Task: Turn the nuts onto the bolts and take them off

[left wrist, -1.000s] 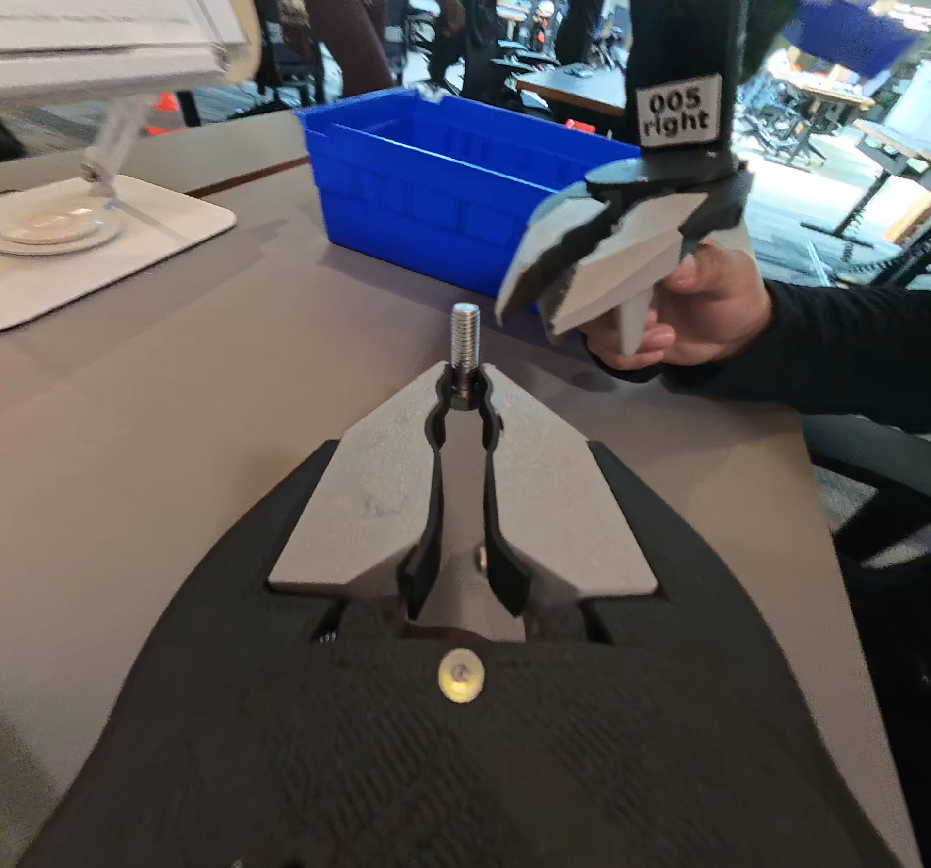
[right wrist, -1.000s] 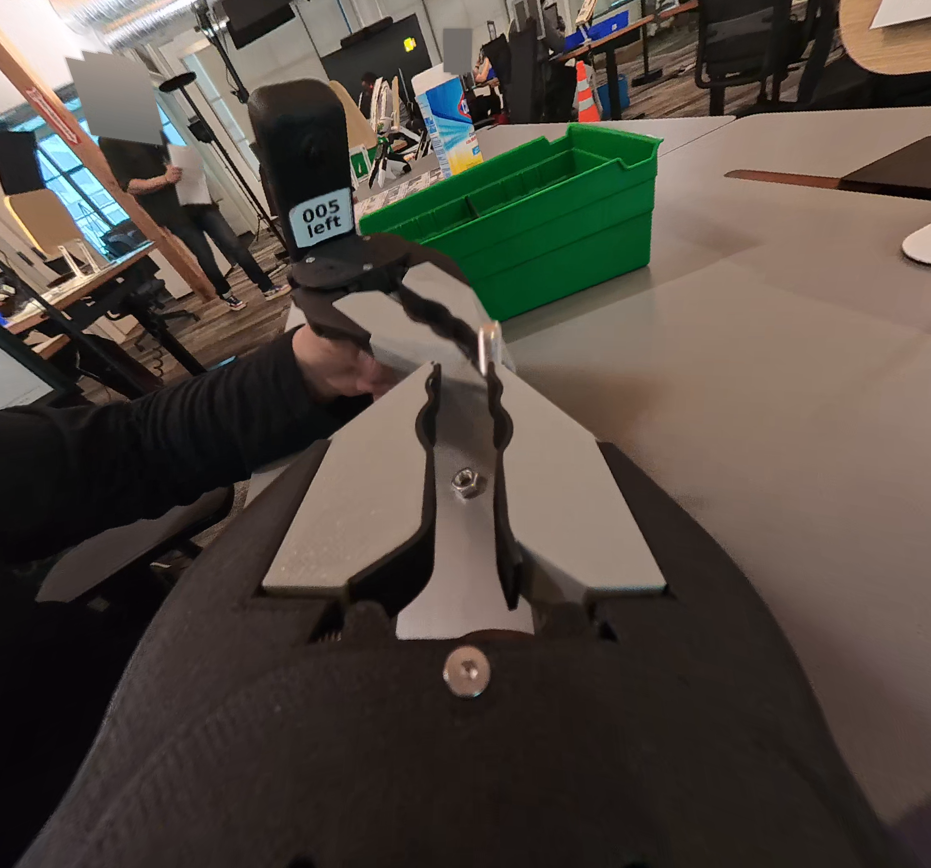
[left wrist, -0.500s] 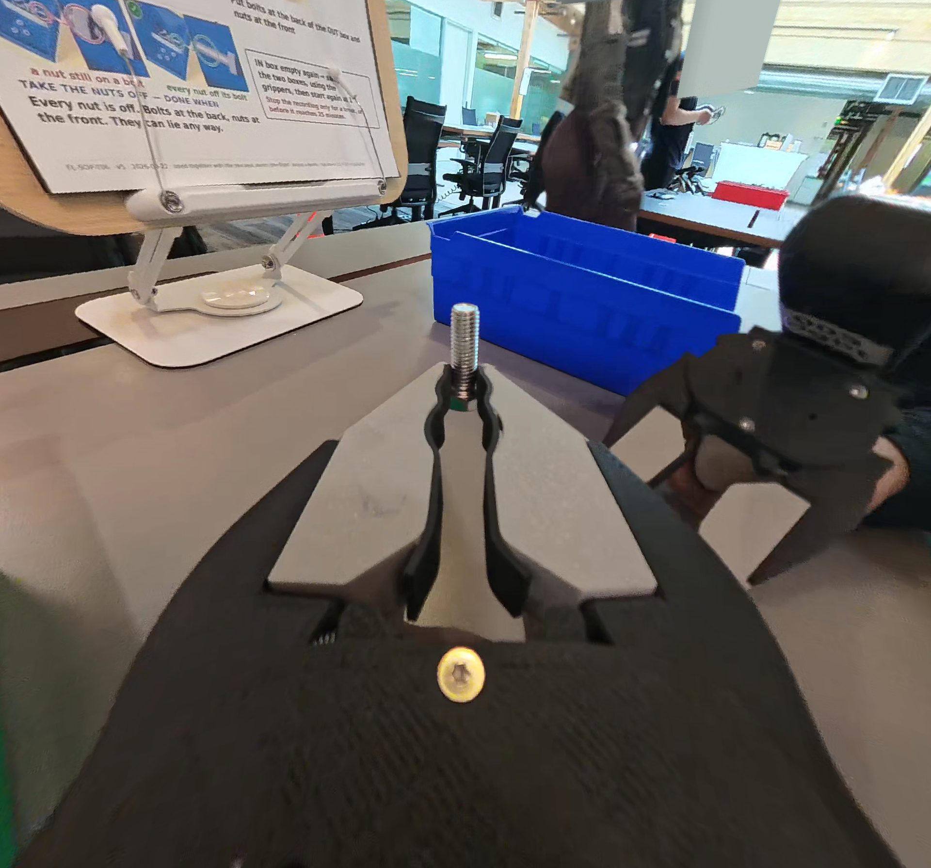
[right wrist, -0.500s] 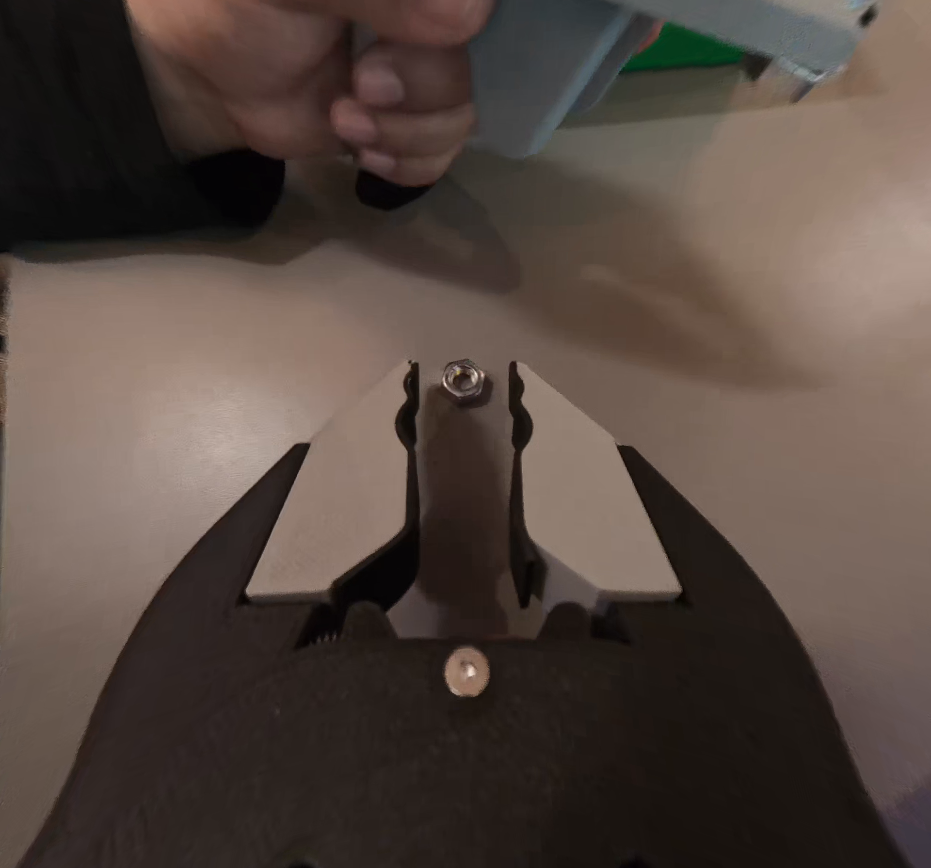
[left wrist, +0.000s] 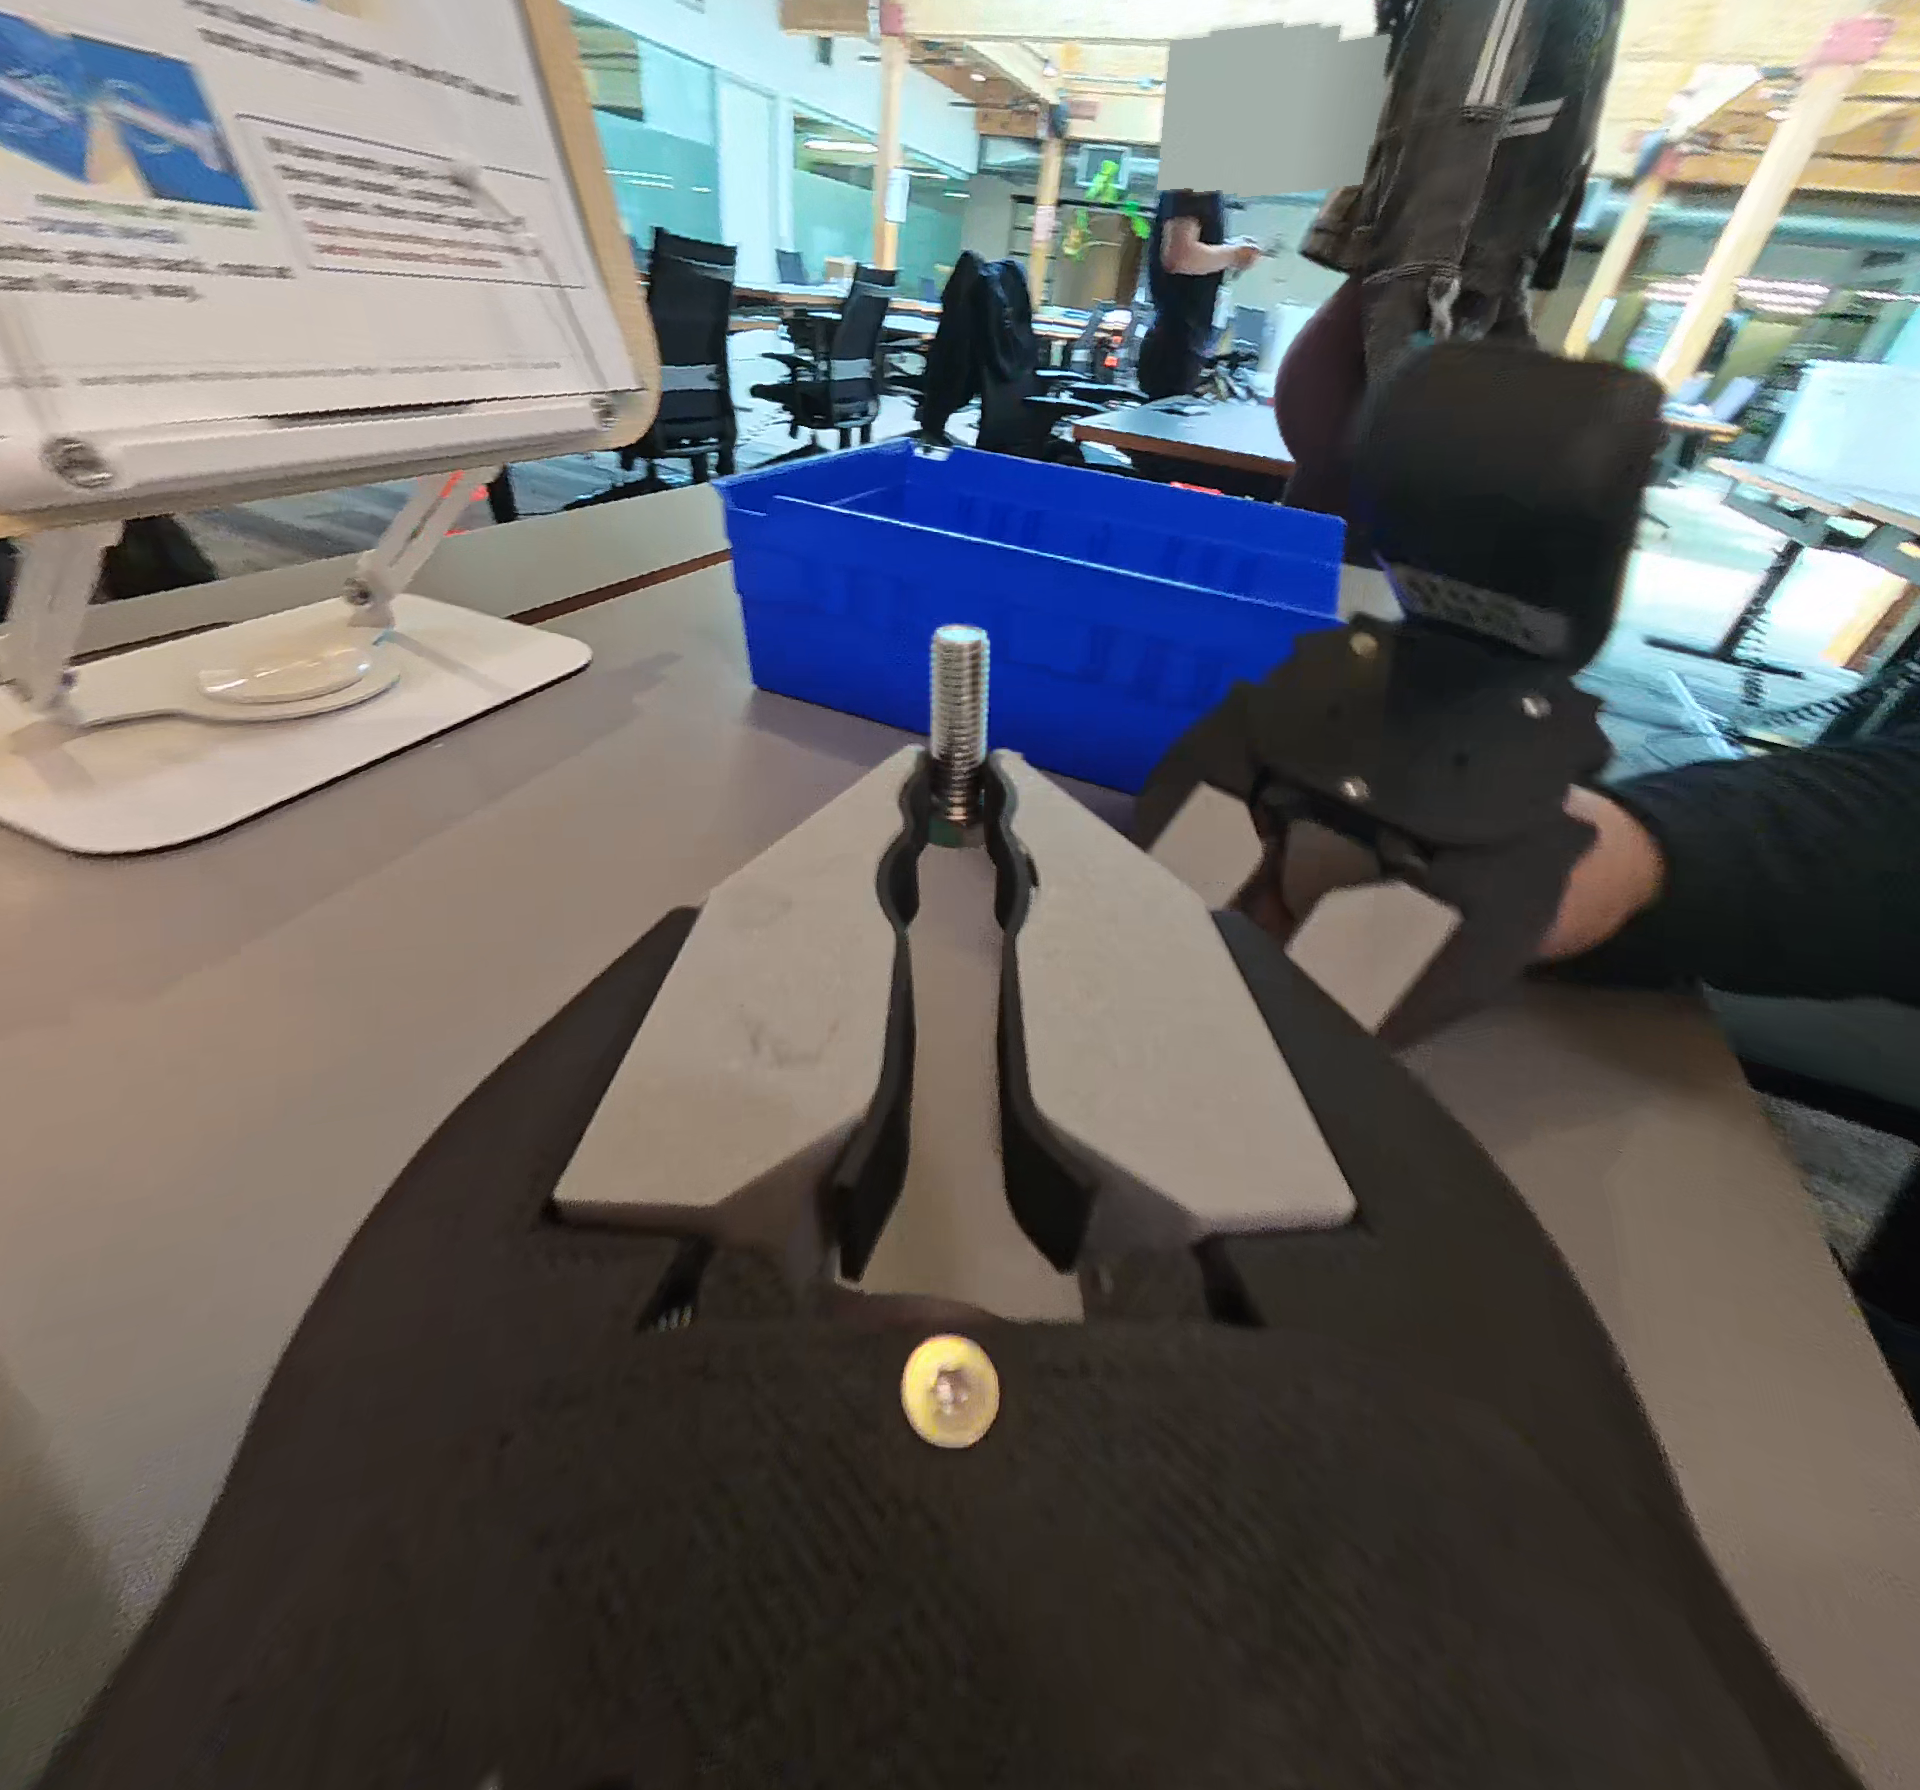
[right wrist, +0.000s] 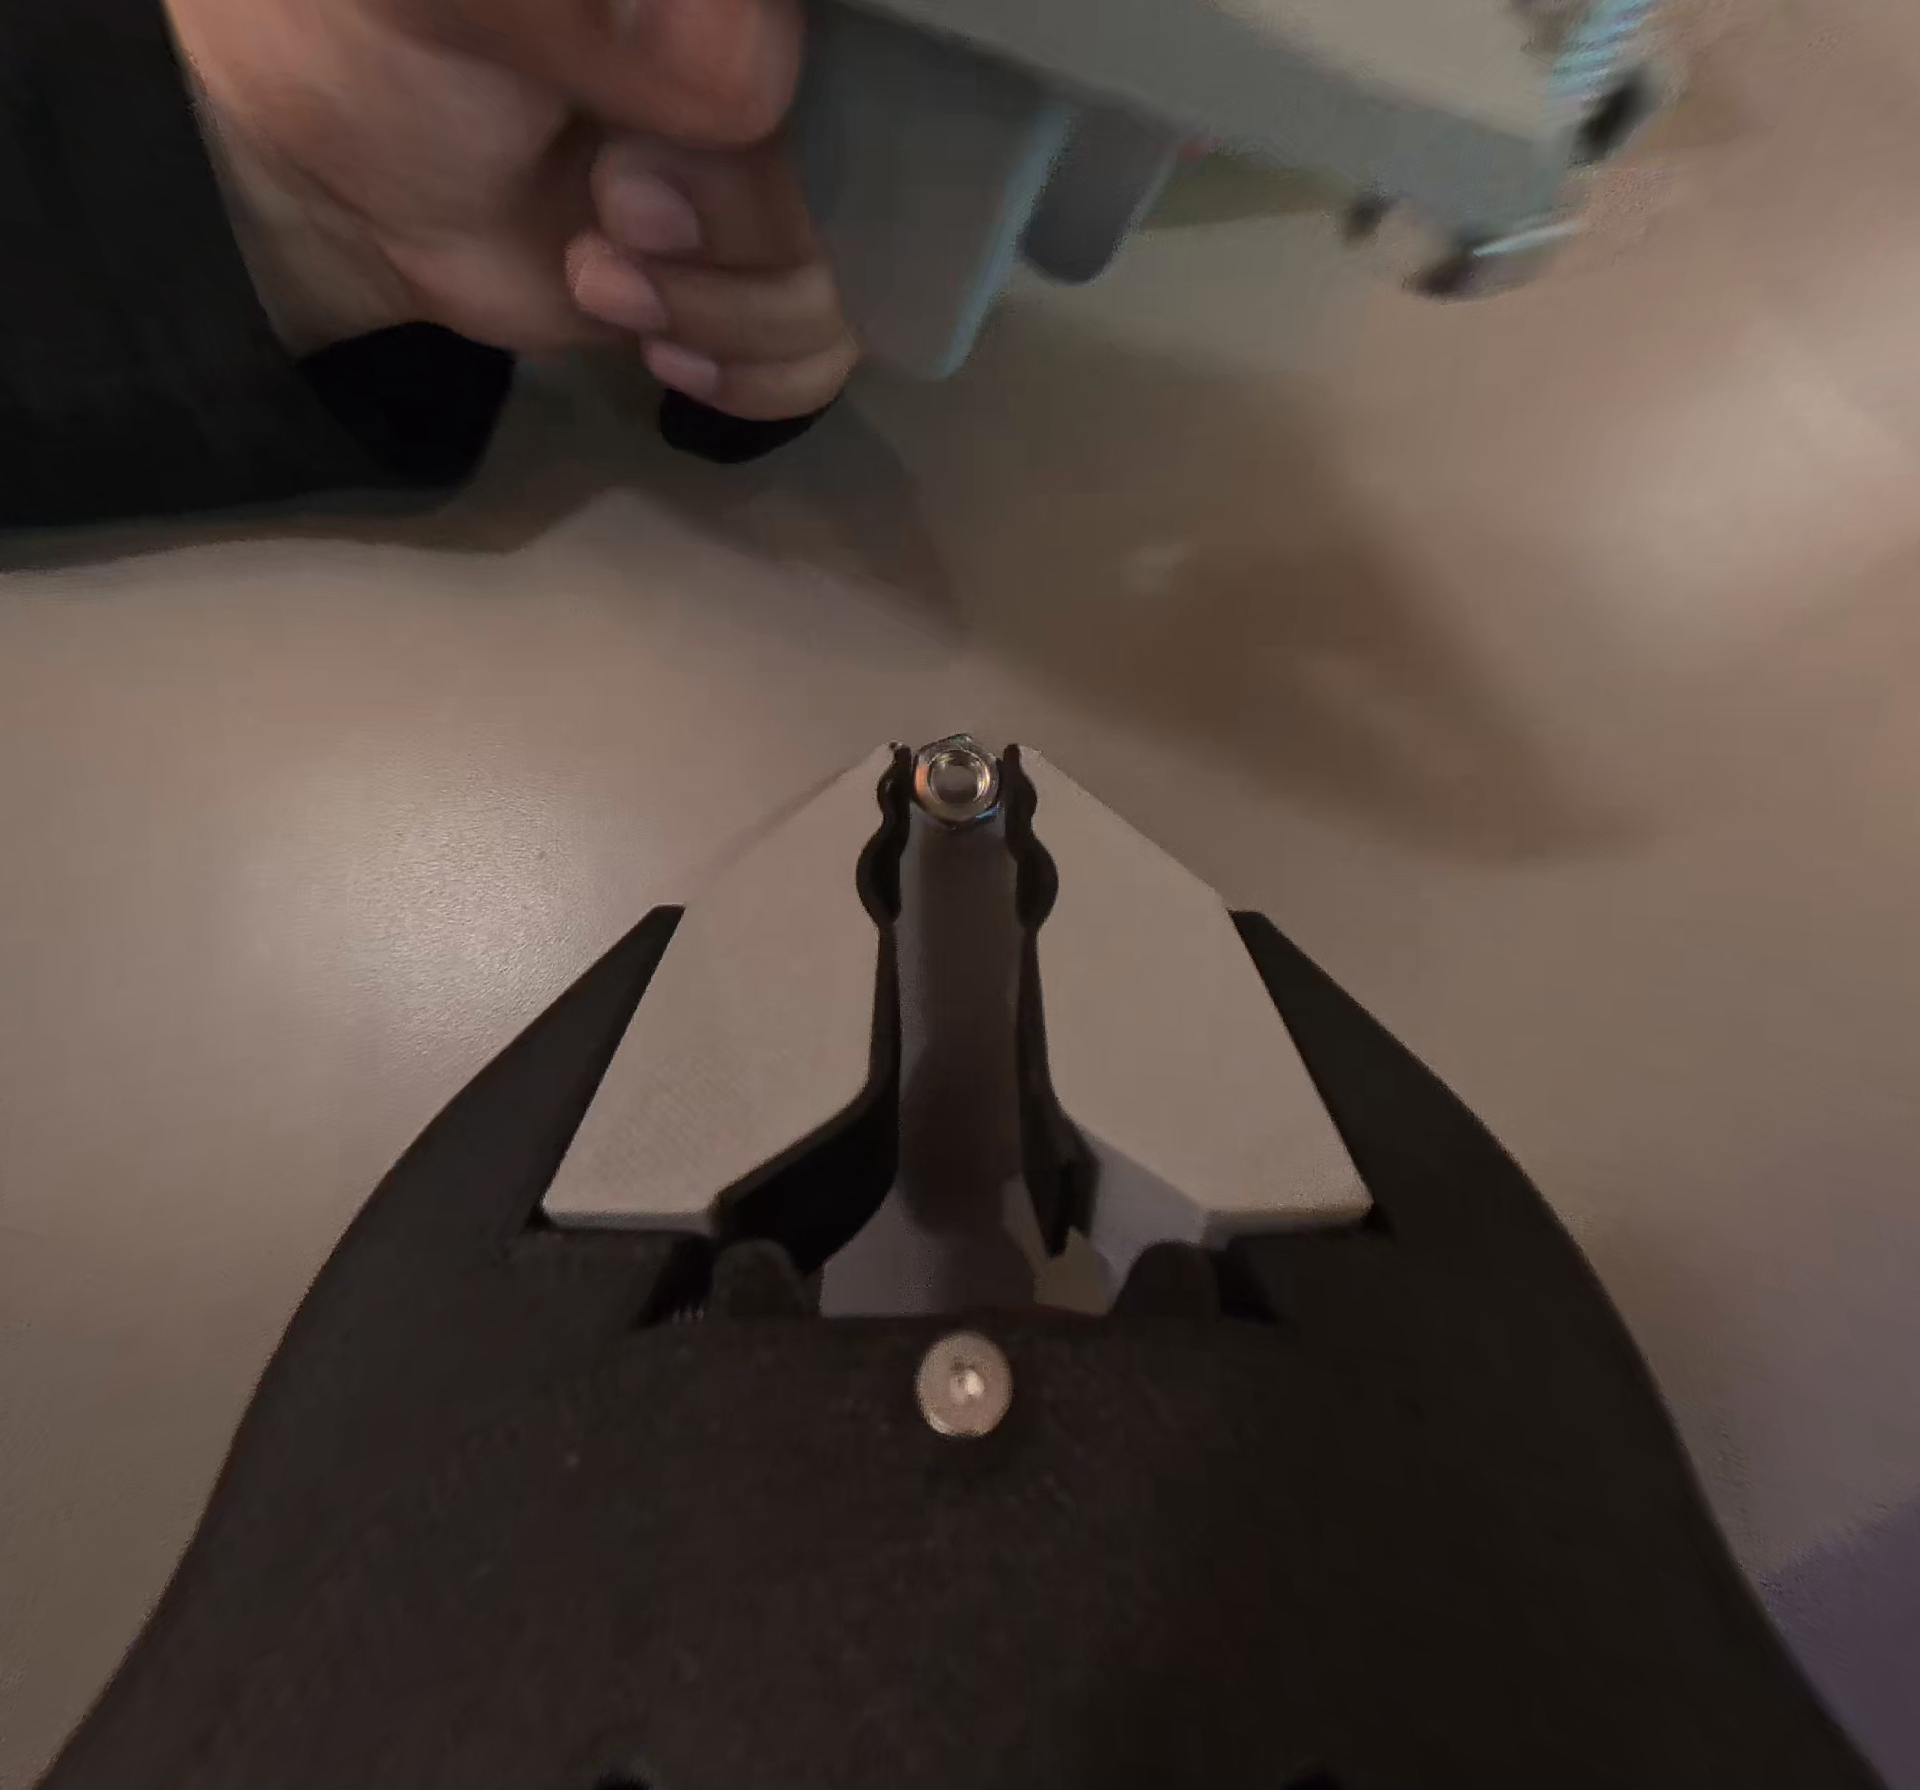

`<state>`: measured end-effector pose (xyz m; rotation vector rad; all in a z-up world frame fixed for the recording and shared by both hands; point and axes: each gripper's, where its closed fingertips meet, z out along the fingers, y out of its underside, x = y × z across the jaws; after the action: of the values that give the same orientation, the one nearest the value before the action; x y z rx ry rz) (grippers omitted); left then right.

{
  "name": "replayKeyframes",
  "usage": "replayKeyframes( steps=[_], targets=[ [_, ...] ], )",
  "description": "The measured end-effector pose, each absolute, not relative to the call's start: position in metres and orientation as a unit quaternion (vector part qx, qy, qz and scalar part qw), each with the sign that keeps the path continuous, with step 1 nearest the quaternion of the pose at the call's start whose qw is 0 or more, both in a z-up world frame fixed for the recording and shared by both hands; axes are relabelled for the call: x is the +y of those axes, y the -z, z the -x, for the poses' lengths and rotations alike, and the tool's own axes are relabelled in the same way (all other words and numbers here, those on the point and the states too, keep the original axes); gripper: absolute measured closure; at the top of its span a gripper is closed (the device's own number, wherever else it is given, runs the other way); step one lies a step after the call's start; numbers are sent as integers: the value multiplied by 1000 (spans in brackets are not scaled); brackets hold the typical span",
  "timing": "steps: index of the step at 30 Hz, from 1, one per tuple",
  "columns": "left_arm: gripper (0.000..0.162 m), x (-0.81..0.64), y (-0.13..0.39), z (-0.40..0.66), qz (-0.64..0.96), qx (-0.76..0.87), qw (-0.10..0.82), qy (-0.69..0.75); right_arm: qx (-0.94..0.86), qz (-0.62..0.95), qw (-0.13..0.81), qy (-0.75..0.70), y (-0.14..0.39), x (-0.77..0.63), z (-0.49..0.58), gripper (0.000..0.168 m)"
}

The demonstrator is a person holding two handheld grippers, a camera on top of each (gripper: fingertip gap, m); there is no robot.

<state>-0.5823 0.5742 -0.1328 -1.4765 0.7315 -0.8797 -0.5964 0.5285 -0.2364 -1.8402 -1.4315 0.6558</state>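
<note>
Two grips are set: left gripper (left wrist: 957, 805) fingers pinch the bolt (left wrist: 958, 706) upright, thread up; right gripper (right wrist: 954, 784) fingers pinch the nut (right wrist: 953, 791) low over the surface (right wrist: 312, 805), beside and below the bolt.

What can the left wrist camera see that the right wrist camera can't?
Only the left wrist view shows the bolt standing upright, pinched between the left gripper fingertips, plus the blue bin, the instruction board on its white stand, and people and chairs in the room behind.

Only the right wrist view shows the nut lying on the table, squeezed between the tips of the right gripper.

Both show the grey table, and each shows the other gripper held in a hand with a black sleeve.
</note>
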Motion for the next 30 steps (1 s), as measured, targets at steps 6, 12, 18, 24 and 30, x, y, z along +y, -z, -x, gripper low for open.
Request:
replayKeyframes(
  steps=[6,12,18,24,30],
  targets=[
    [156,564,134,571,626,336,575,406,-484,697,367,-380,160,519,569,154],
    [156,548,130,561,609,346,538,469,-508,691,384,-342,92,534,546,154],
    [155,537,125,556,590,368,537,478,-530,711,298,-353,82,544,556,154],
    [155,534,121,556,584,373,540,479,-543,718,259,-349,89,544,566,154],
    [156,535,123,555,587,372,538,477,-567,708,253,-336,91,536,576,154]
  ],
)
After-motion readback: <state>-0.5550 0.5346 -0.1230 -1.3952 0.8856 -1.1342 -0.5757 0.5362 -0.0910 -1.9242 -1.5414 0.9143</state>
